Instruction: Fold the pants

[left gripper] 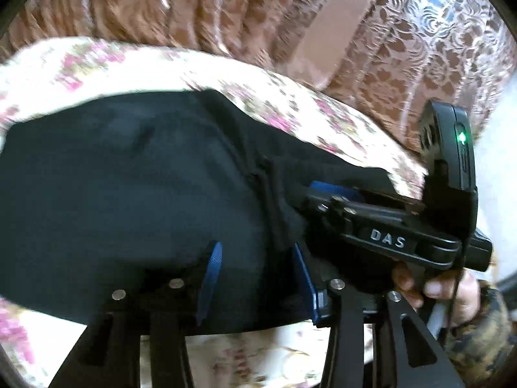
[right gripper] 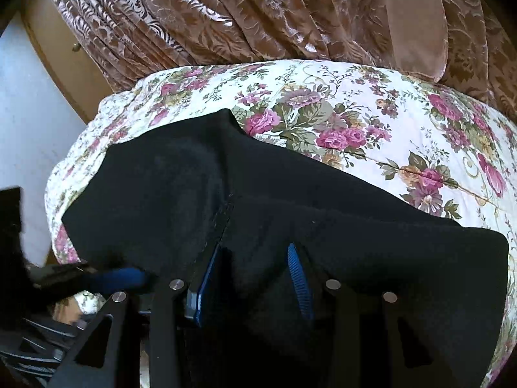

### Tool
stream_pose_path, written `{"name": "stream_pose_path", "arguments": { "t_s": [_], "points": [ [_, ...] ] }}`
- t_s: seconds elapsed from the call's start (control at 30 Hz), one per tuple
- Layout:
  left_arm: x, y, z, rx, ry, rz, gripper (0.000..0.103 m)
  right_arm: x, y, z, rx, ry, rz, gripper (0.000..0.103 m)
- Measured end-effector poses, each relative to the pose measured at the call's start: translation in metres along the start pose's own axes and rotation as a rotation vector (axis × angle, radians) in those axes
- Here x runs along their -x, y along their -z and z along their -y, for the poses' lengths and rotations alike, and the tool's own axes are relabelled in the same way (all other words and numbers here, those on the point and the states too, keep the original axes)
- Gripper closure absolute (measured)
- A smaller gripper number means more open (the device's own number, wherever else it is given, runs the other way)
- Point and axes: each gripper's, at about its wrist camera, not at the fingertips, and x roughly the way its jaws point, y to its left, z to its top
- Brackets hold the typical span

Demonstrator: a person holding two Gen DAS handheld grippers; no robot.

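Note:
Black pants [left gripper: 129, 177] lie bunched on a floral bed cover [left gripper: 274, 97]. In the left wrist view my left gripper [left gripper: 258, 281] hovers low over the cloth, jaws apart, with the blue pads [left gripper: 211, 274] clear of the fabric under them. My right gripper [left gripper: 311, 199] comes in from the right, held by a hand [left gripper: 436, 291], its tip buried in a raised fold of the pants. In the right wrist view the right gripper [right gripper: 252, 274] has a thick wad of the pants [right gripper: 355, 226] between its blue pads [right gripper: 299, 271]. The left gripper [right gripper: 129, 274] shows blurred at the lower left.
Brown patterned curtains [right gripper: 226, 16] hang behind the bed. A wooden cabinet [right gripper: 58, 48] and a pale wall [right gripper: 19, 113] stand to the left in the right wrist view. The floral cover [right gripper: 387, 129] lies bare beyond the pants.

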Motion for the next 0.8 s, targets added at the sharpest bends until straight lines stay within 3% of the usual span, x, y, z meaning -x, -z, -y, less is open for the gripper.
{"name": "stream_pose_path", "arguments": {
  "t_s": [0.27, 0.5, 0.63, 0.8],
  "points": [
    [0.030, 0.010, -0.021, 0.027, -0.201, 0.076, 0.052, 0.020, 0.012, -0.009, -0.016, 0.013, 0.046, 0.059],
    [0.043, 0.024, -0.040, 0.073, -0.236, 0.090, 0.051, 0.038, 0.043, -0.024, -0.025, 0.042, 0.082, 0.059],
    [0.047, 0.028, -0.043, 0.089, -0.236, 0.097, 0.051, 0.049, 0.059, -0.029, -0.031, 0.012, 0.104, 0.059],
    [0.048, 0.030, -0.044, 0.102, -0.224, 0.098, 0.050, 0.045, 0.067, -0.035, -0.007, 0.018, 0.087, 0.061]
  ]
}}
